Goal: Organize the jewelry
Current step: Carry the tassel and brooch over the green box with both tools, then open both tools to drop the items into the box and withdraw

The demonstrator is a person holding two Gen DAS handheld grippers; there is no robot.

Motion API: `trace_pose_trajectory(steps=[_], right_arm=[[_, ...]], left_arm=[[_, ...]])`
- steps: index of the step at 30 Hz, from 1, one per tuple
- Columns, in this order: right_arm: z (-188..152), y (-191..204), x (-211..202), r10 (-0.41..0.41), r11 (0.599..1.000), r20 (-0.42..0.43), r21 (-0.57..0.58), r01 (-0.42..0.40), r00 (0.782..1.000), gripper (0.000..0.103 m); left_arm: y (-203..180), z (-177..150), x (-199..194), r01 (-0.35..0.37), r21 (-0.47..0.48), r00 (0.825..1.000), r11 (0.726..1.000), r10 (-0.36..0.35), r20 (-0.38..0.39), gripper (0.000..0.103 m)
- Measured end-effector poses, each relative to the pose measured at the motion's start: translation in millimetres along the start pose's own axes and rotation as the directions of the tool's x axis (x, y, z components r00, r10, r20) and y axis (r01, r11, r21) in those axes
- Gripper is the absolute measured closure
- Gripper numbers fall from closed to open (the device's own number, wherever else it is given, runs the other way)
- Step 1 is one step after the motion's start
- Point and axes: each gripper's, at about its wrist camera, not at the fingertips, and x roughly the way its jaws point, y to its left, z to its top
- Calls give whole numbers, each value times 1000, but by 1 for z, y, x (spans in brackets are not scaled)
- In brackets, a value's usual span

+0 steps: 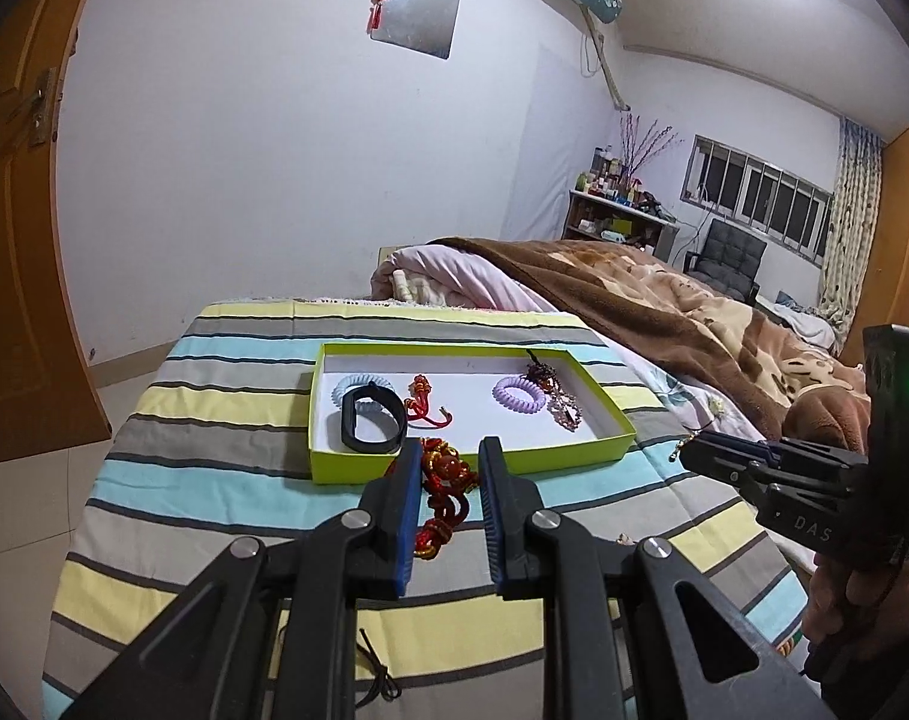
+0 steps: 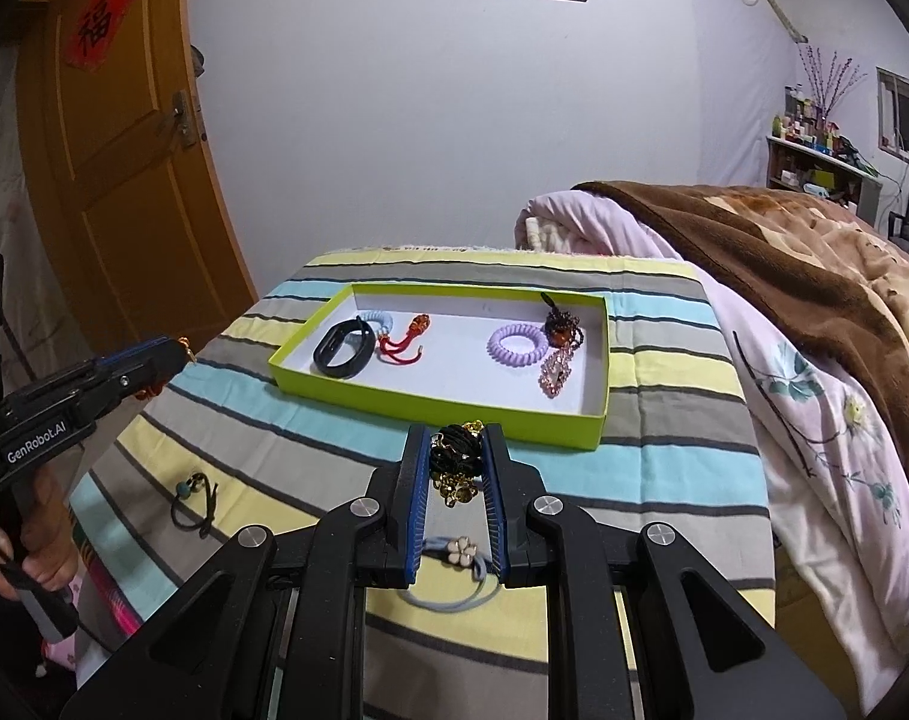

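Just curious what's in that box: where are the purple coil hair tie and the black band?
purple coil hair tie (image 2: 518, 346): right wrist view, on its coiled ring.
black band (image 1: 354, 423): left wrist view, on its left side.

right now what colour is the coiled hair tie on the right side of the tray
Pale purple coiled hair tie, clearest in the right wrist view, inside the lime-green tray.

Green tray (image 2: 430, 405) on striped bedspread (image 2: 664, 462)
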Motion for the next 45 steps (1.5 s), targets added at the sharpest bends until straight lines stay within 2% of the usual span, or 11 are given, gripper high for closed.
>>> trace_pose_trajectory(steps=[16, 25, 36, 42, 45], right_arm=[[29, -13, 60, -18, 1000, -28, -21, 18, 999, 85], [35, -25, 106, -21, 1000, -81, -19, 20, 997, 85], [38, -44, 156, -37, 999, -175, -1, 38, 984, 85], [38, -48, 165, -48, 999, -201, -11, 47, 978, 85], [38, -45, 166, -49, 999, -210, -23, 45, 977, 84]], left_arm=[[4, 15, 73, -24, 10, 997, 1000, 25, -66, 83], [3, 20, 116, -25, 33, 992, 999, 29, -123, 83], [3, 19, 161, -22, 43, 973, 999, 31, -227, 83], [2, 12, 175, -25, 49, 959, 998, 38, -281, 83], [3, 12, 175, -17, 47, 958, 999, 30, -285, 82]])
